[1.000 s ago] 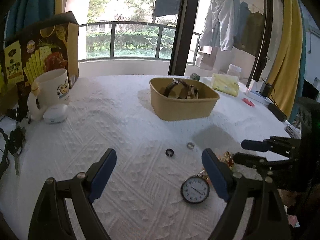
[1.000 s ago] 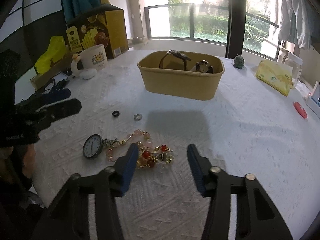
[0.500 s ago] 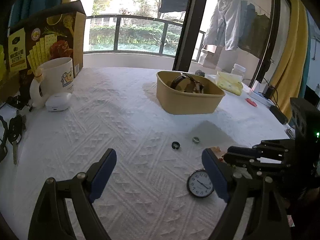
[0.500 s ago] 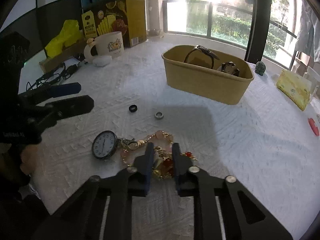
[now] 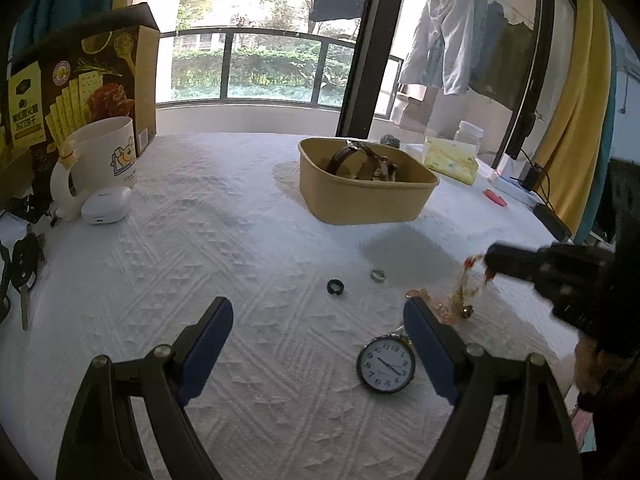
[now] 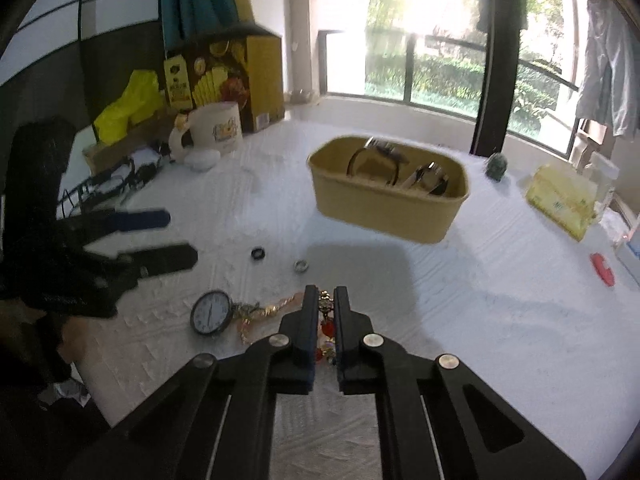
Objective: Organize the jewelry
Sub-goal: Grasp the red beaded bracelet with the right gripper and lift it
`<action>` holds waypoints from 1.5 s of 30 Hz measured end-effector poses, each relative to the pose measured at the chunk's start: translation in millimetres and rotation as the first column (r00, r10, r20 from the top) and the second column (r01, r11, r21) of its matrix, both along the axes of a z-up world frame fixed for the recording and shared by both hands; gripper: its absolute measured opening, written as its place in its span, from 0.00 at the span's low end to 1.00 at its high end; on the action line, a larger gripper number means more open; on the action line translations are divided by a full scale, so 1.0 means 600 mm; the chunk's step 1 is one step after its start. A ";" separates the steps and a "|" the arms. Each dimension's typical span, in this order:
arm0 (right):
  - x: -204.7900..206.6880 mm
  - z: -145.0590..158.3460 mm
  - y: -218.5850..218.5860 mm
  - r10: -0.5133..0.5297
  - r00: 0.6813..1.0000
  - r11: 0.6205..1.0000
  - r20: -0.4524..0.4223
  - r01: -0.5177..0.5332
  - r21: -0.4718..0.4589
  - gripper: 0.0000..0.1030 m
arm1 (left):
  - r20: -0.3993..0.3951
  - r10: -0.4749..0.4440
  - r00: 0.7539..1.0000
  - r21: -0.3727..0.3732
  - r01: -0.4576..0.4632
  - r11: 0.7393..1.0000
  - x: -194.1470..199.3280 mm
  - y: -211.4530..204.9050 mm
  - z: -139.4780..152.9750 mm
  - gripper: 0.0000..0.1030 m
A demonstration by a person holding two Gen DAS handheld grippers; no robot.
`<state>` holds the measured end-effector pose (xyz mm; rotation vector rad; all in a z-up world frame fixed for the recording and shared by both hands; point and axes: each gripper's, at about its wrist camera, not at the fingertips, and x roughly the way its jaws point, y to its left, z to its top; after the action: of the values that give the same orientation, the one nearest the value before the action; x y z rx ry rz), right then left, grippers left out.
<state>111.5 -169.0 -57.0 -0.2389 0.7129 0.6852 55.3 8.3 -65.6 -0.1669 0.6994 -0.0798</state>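
Beaded bracelet: gold links with red and pink beads, clamped between the nearly closed pads of the right claw; part of it is seen hanging from the claw tip in the left wrist view, its lower end on or just above the tabletop; which cannot be told. A trailing gold section is laid on the white textured cloth just left of the right claw.

Pocket watch: white dial, dark rim, laid flat left of the right claw, joined to the gold section.

Two rings: one black, one silver, laid apart beyond the right claw tip.

Tan box: placed farther ahead of the right claw; wristwatches are held inside.

Left claw: held wide, nothing between its blue pads; the pocket watch is seen just inside its right finger.

Periphery, far left of both claws: white mug, white earbud case, cracker box, keys. Far right: yellow packet.
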 end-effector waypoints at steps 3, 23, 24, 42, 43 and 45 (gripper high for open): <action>0.000 0.023 -0.020 -0.017 1.000 0.999 0.023 0.017 0.031 0.06 | -0.014 -0.017 1.000 0.006 0.017 1.000 0.004 -0.010 -0.003 0.85; 0.027 0.034 -0.122 -0.115 0.993 0.987 0.032 0.110 0.119 0.06 | -0.158 -0.238 0.958 0.113 0.257 0.960 0.086 -0.129 -0.031 0.30; 0.029 0.034 -0.125 -0.118 0.992 0.986 0.032 0.113 0.122 0.06 | -0.176 -0.235 0.956 0.117 0.258 0.959 0.092 -0.131 -0.035 0.28; 0.041 0.047 -0.153 -0.132 0.990 0.979 0.045 0.124 0.160 0.06 | -0.088 -0.251 0.964 0.089 0.258 0.962 0.082 -0.140 0.018 0.09; 0.042 0.050 -0.152 -0.131 0.990 0.980 0.048 0.122 0.160 0.06 | -0.063 -0.249 0.966 0.088 0.254 0.963 0.079 -0.140 0.028 0.09; 0.042 0.057 -0.151 -0.127 0.990 0.980 0.059 0.116 0.162 0.06 | -0.038 -0.245 0.969 0.081 0.247 0.965 0.078 -0.140 0.043 0.09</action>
<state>137.0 -259.9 -22.9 -0.0717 0.5982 0.6102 102.3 -75.6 -39.5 0.0023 0.7471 -0.2858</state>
